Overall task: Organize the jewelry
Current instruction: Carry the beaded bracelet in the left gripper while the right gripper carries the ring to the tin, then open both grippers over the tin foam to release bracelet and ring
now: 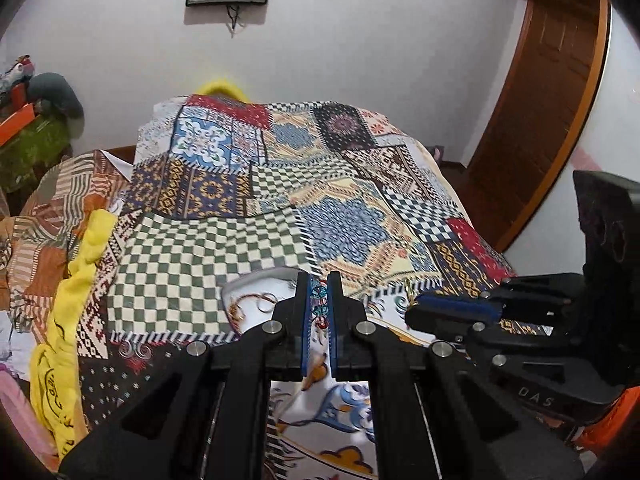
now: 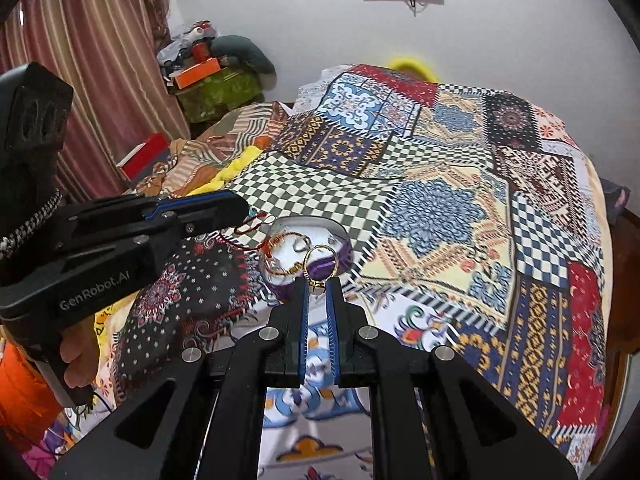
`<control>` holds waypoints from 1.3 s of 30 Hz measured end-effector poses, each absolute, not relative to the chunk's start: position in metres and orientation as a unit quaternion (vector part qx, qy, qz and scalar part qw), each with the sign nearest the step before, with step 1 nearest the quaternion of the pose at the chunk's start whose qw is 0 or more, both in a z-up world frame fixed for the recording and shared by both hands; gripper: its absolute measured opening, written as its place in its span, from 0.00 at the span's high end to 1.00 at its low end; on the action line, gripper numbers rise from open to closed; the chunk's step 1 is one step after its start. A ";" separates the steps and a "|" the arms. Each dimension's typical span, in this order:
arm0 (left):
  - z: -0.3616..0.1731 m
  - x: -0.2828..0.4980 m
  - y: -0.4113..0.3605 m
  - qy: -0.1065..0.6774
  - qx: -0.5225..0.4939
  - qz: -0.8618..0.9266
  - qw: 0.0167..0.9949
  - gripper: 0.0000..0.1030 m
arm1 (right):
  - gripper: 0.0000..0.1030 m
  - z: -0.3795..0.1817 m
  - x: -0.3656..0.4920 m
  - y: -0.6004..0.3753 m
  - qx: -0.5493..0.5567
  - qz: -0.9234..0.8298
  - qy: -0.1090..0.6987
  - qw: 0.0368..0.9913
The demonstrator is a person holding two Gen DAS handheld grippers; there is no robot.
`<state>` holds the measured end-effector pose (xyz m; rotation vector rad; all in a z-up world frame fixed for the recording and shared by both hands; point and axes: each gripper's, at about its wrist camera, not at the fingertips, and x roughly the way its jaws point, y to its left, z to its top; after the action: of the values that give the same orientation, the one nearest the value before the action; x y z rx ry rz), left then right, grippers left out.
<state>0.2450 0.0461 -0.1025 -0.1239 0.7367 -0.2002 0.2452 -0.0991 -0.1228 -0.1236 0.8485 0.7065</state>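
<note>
Progress check, landmark = small round bowl (image 2: 310, 236) on bed's patchwork quilt (image 2: 440, 208).

Already in bowl: thin bangle-type rings, red thread piece, few bits more, hard to tell exactly.

Right gripper (image 2: 319, 286): jaws clamped on gold ring (image 2: 321, 264), held upright just in front of bowl, not dropped in yet.

Left gripper (image 1: 319, 294): jaws pinched on beaded piece (image 1: 320, 300), teal and red beads, right beside bowl (image 1: 256, 300), on its near side.

So roughly midway I'd guess: both pieces left to go in. No other loose jewelry spotted on quilt.
</note>
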 end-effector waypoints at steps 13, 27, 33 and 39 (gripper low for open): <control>-0.126 0.276 0.074 0.368 -0.075 -0.093 0.922 0.95 | 0.92 -0.145 0.275 -0.067 -0.076 0.336 0.426 0.836; -0.180 0.307 0.091 0.422 -0.094 -0.095 0.897 0.95 | 0.92 -0.168 0.308 -0.038 -0.082 0.342 0.466 0.812; -0.189 0.312 0.090 0.433 -0.089 -0.095 0.892 0.95 | 0.92 -0.182 0.314 -0.029 -0.092 0.344 0.480 0.802; -0.188 0.312 0.094 0.441 -0.100 -0.096 0.887 0.94 | 0.88 -0.183 0.313 -0.030 -0.094 0.342 0.483 0.800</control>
<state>0.3117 0.0944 -0.1883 -0.2072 0.9173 -0.1991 0.3128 -0.0296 -0.1832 -0.2026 1.0359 0.7345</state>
